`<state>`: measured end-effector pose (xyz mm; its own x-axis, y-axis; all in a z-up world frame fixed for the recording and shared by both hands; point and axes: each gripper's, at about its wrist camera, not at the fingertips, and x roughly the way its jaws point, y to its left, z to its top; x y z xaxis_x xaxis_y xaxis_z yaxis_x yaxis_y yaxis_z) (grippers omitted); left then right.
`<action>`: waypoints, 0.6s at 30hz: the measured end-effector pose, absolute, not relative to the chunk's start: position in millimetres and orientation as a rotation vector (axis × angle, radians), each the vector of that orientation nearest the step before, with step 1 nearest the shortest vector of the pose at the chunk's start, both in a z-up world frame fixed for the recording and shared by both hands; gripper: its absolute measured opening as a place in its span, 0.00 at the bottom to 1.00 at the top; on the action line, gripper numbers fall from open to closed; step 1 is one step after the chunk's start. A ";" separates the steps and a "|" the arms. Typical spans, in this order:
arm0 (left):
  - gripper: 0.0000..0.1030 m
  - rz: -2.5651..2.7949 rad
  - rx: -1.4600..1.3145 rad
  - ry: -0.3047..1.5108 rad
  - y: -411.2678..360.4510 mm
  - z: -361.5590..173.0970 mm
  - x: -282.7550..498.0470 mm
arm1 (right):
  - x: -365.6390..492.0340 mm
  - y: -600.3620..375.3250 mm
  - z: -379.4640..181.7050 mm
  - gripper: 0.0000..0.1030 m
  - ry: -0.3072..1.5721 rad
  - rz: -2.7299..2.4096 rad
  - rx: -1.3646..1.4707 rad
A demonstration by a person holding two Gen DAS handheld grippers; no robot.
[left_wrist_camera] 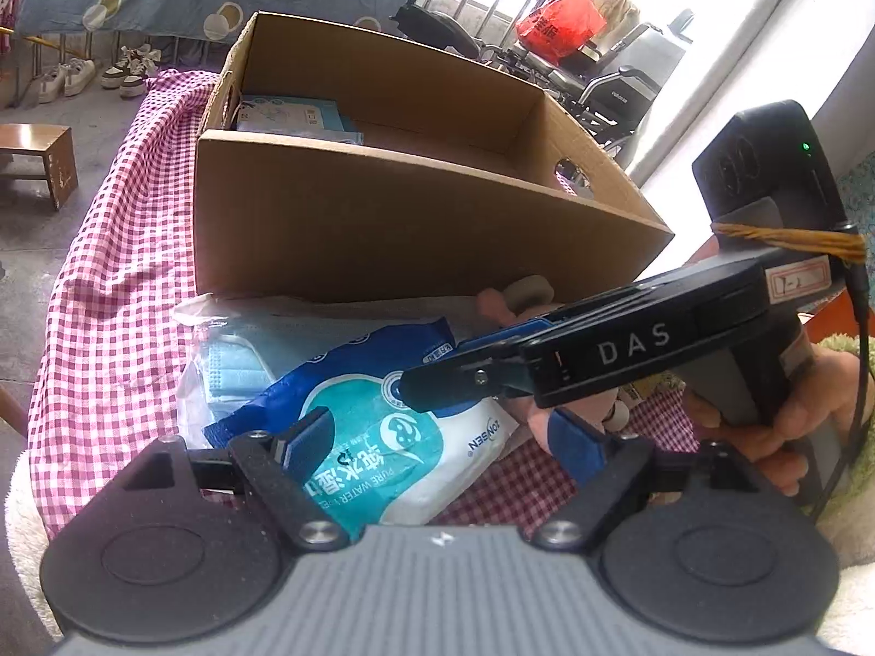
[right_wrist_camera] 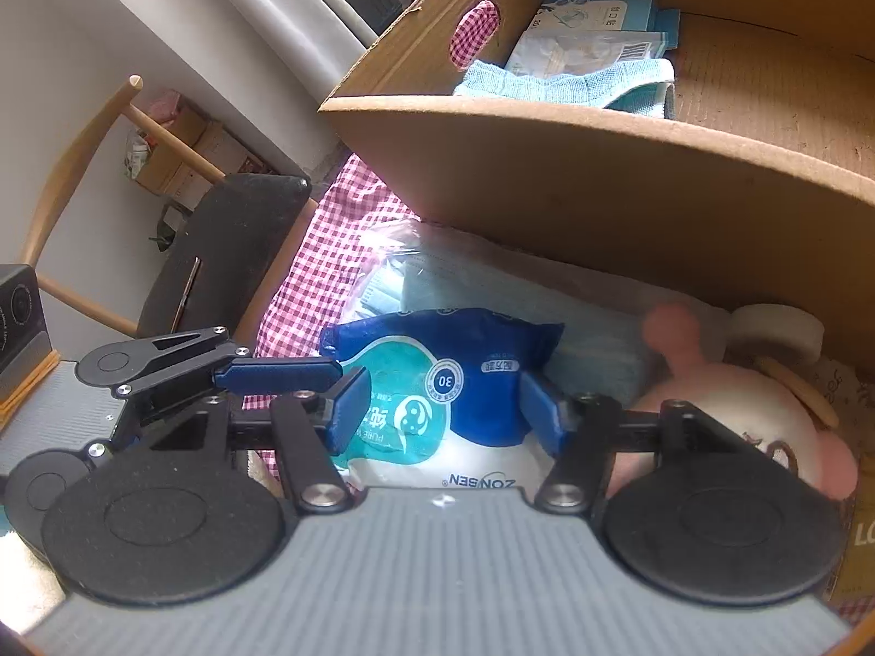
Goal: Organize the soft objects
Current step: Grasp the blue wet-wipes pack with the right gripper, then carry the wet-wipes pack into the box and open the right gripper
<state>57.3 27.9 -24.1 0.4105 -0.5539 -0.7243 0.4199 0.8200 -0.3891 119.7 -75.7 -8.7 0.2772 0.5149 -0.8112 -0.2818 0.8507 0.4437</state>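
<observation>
The right gripper (right_wrist_camera: 445, 410) had its jaws spread to either side of the blue-and-white wet-wipe pack (right_wrist_camera: 454, 399), the pads close to its flanks but not visibly pressing. The left gripper (left_wrist_camera: 437, 440) was likewise spread, poised over the near end of the same pack. The pack lay on a clear bag of face masks (left_wrist_camera: 229, 361) on the checked cloth (left_wrist_camera: 109, 273), just in front of the cardboard box (right_wrist_camera: 547, 164). A plush toy (right_wrist_camera: 754, 410) sat to its right. Inside the box a blue towel (right_wrist_camera: 574, 85) and flat packets (right_wrist_camera: 596, 16) already rested at the far left. This looked like the grasping step: next, the right jaws would need to close on the pack, lift it over the near wall and set it inside.
</observation>
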 end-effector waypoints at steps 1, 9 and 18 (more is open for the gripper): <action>0.84 -0.599 -0.154 0.977 30.2 -24.2 58.2 | 120.0 -76.6 -9.0 0.58 1.170 0.531 0.236; 0.91 -0.517 -0.163 1.058 56.0 -34.8 57.0 | 113.3 -80.8 -9.0 0.61 1.146 0.462 0.219; 0.89 -0.570 -0.211 1.133 44.4 -53.1 67.6 | 110.3 -58.9 -17.5 0.74 1.155 0.490 0.116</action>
<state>67.6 44.4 -53.1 0.3006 -0.5292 -0.7935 0.3211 0.8395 -0.4383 110.3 -58.9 -17.5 0.3122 0.4288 -0.8478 -0.3118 0.8892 0.3349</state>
